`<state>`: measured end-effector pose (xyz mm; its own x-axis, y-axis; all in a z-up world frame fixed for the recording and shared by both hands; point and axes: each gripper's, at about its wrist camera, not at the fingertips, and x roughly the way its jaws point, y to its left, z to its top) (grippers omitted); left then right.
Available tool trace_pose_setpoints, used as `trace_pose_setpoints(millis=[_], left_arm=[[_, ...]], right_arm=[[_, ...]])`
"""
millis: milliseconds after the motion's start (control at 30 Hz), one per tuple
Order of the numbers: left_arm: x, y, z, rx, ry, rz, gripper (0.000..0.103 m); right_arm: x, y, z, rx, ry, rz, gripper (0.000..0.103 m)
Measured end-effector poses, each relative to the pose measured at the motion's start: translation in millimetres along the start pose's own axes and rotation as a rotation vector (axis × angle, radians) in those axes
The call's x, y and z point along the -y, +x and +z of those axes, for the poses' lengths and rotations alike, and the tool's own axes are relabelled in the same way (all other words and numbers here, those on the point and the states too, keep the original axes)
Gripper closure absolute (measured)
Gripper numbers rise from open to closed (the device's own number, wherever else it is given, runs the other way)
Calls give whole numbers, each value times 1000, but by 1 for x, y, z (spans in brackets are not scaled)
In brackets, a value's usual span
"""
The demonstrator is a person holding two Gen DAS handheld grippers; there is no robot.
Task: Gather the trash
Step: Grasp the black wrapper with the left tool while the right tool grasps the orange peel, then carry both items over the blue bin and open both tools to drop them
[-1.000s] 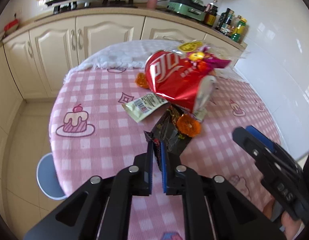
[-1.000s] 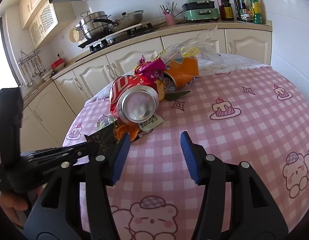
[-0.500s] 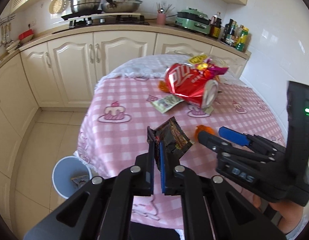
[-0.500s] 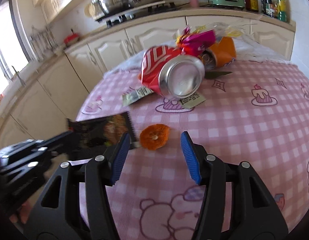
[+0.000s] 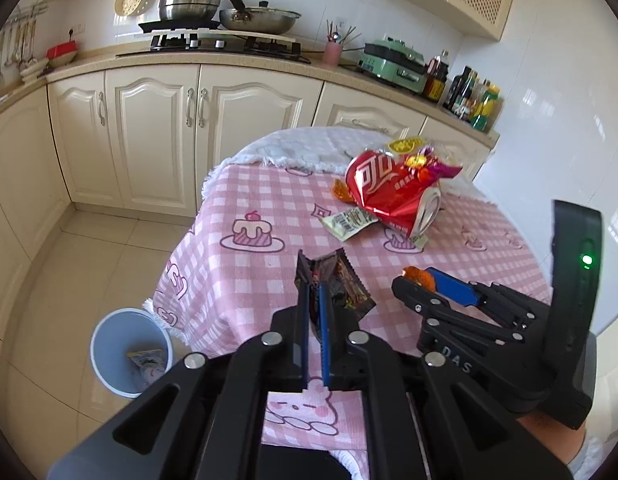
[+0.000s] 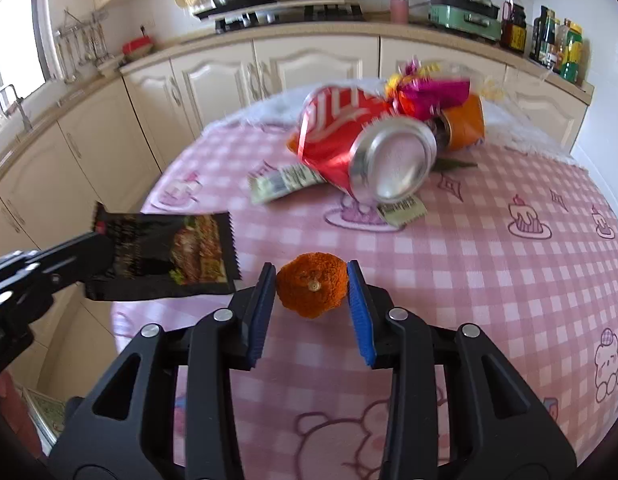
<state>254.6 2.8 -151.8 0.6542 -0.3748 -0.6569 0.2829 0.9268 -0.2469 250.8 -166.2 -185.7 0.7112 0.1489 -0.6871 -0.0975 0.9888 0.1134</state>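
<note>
My left gripper (image 5: 314,292) is shut on a black snack wrapper (image 5: 341,284) and holds it in the air over the table's near left edge; the wrapper also shows in the right wrist view (image 6: 169,252). My right gripper (image 6: 311,280) has closed in around an orange peel (image 6: 311,289) on the pink checked tablecloth (image 6: 489,248), its blue pads (image 6: 265,300) at the peel's sides. The peel also shows in the left wrist view (image 5: 419,278). A crushed red can (image 5: 389,196) lies further back among other wrappers.
A light blue trash bin (image 5: 129,350) stands on the floor left of the table, with some trash inside. A green-white wrapper (image 5: 349,222) and an orange can (image 6: 463,124) lie by the red can. Kitchen cabinets (image 5: 157,136) run behind.
My left gripper lifted the black wrapper off the table and pulled back toward the left edge. My right gripper moved forward and narrowed around the orange peel.
</note>
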Motion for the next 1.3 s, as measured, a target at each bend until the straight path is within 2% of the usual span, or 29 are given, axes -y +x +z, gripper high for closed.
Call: trace_pose_setpoints(millis=[133, 367, 600, 700, 900, 1000, 1200, 1267, 1300], left_arm=[[-23, -6, 1, 1, -57, -51, 99], [-80, -22, -6, 27, -168, -34, 100], [-163, -37, -16, 47, -292, 81, 100], [-205, -27, -24, 15, -334, 163, 100], [-278, 9, -39, -65, -413, 250, 100], [-311, 34, -42, -108, -437, 285, 100], [-344, 66, -42, -133, -447, 306, 99], [-341, 71, -41, -128, -391, 350, 95], [-341, 74, -40, -139, -369, 376, 86]], right_arm=[[-26, -8, 9, 38, -26, 54, 67], [-85, 8, 21, 38, -89, 152, 67], [-170, 52, 20, -13, -195, 275, 67], [-202, 82, 16, -56, -216, 324, 67], [-252, 152, 7, -149, -234, 367, 67], [-266, 183, 2, -192, -229, 370, 67], [-277, 221, -7, -247, -224, 363, 67], [-277, 229, -10, -262, -218, 361, 67], [-277, 233, -11, -270, -214, 361, 67]])
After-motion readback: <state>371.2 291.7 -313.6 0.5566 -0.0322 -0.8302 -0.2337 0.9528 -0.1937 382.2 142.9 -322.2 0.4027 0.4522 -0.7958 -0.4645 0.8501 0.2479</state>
